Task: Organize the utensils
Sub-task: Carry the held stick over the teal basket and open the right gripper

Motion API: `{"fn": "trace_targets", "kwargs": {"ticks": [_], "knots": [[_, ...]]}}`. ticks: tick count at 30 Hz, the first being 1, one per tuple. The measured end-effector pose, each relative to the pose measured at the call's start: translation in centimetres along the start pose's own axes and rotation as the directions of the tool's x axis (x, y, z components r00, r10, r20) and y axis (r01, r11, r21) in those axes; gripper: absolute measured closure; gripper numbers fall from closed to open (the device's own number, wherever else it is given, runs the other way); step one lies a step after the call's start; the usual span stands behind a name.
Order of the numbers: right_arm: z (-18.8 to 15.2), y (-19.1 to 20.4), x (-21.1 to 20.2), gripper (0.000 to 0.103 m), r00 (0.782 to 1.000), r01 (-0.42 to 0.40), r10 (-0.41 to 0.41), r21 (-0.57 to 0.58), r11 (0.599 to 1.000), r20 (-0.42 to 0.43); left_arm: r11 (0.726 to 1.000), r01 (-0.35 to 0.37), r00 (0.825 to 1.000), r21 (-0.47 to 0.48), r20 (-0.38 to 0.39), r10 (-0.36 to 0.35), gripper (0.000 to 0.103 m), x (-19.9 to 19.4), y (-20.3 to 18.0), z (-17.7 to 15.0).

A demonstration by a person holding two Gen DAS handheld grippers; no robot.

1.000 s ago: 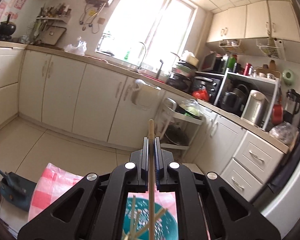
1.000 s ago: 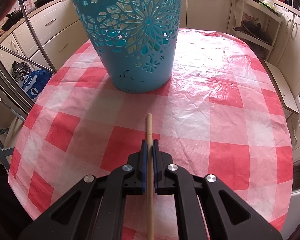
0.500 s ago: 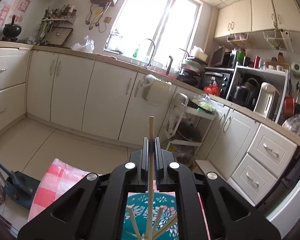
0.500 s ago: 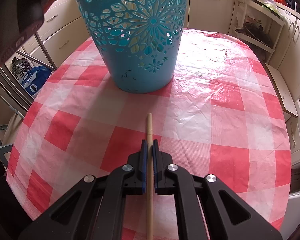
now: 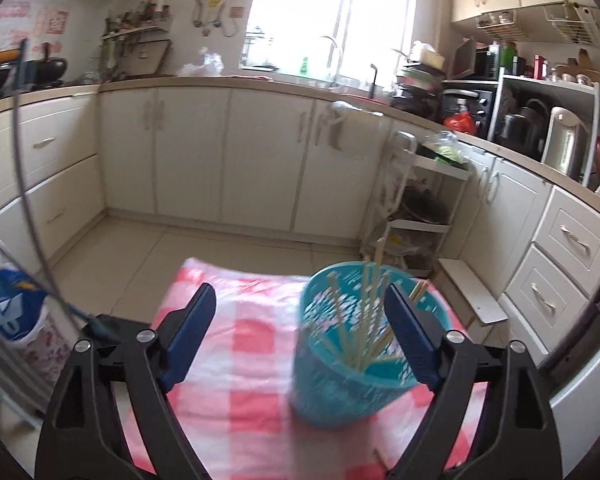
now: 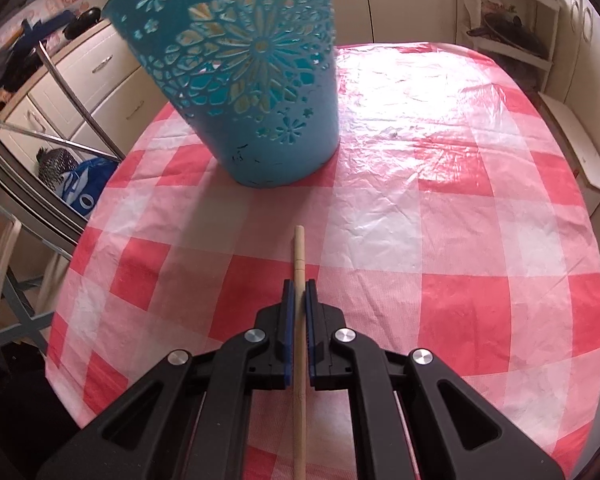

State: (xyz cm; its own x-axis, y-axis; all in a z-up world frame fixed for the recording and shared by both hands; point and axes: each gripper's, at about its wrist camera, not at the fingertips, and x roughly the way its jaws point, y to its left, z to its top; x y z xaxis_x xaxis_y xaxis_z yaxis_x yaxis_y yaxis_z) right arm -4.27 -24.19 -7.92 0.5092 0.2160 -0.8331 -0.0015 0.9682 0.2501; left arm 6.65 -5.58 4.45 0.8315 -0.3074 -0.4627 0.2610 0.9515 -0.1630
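Observation:
A teal cut-out basket (image 5: 340,364) stands on the red-and-white checked table (image 5: 236,392) and holds several wooden chopsticks (image 5: 364,320). My left gripper (image 5: 298,312) hangs above and in front of it, its jaws opening wide with nothing between the blue pads. In the right wrist view the same basket (image 6: 244,92) stands at the far left of the table (image 6: 440,216). My right gripper (image 6: 299,292) hovers over the cloth, shut on a single wooden chopstick (image 6: 299,256) that points toward the basket.
Cream kitchen cabinets (image 5: 204,160) and a crowded counter ring the room. A white wire cart (image 5: 416,204) stands beyond the table's far edge. A blue bag (image 6: 80,192) and a metal frame (image 6: 60,88) sit left of the table. A small wooden bit (image 5: 378,456) lies on the cloth.
My left gripper let go of its chopstick, which now stands in the basket, and its jaws swung wide as it dipped toward the table. The right gripper kept its chopstick and barely moved.

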Motion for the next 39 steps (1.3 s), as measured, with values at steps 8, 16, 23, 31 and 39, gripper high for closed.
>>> {"fn": "trace_targets", "kwargs": {"ticks": [8,16,23,31,39], "knots": [[-0.3,-1.4,-1.5,0.097,0.993,-0.110,0.105,0.092,0.990,0.057,0.987,-0.116,0.992,-0.106,-0.063,0.110,0.008,-2.2,4.1,-2.6],[-0.2,-0.4,-3.8,0.097,0.972,-0.179,0.170,0.045,0.983,0.164,0.984,-0.136,0.989,-0.114,-0.067,0.129,0.008,-2.4,5.5,-1.9],[0.4,0.9,-6.4,0.097,0.925,-0.281,0.274,-0.012,0.960,0.262,0.981,-0.133,0.990,-0.145,-0.064,0.125,0.008,-2.1,5.6,-1.4],[2.2,1.3,-11.8,0.097,0.807,-0.429,0.406,-0.049,0.902,0.429,0.974,-0.130,0.990,-0.188,-0.073,0.118,0.008,-1.9,6.4,-1.2],[5.6,2.3,-14.7,0.097,0.768,-0.435,0.414,-0.075,0.897,0.489,0.964,-0.134,0.990,-0.231,-0.065,0.122,0.008,-2.1,7.5,-0.8]]}}
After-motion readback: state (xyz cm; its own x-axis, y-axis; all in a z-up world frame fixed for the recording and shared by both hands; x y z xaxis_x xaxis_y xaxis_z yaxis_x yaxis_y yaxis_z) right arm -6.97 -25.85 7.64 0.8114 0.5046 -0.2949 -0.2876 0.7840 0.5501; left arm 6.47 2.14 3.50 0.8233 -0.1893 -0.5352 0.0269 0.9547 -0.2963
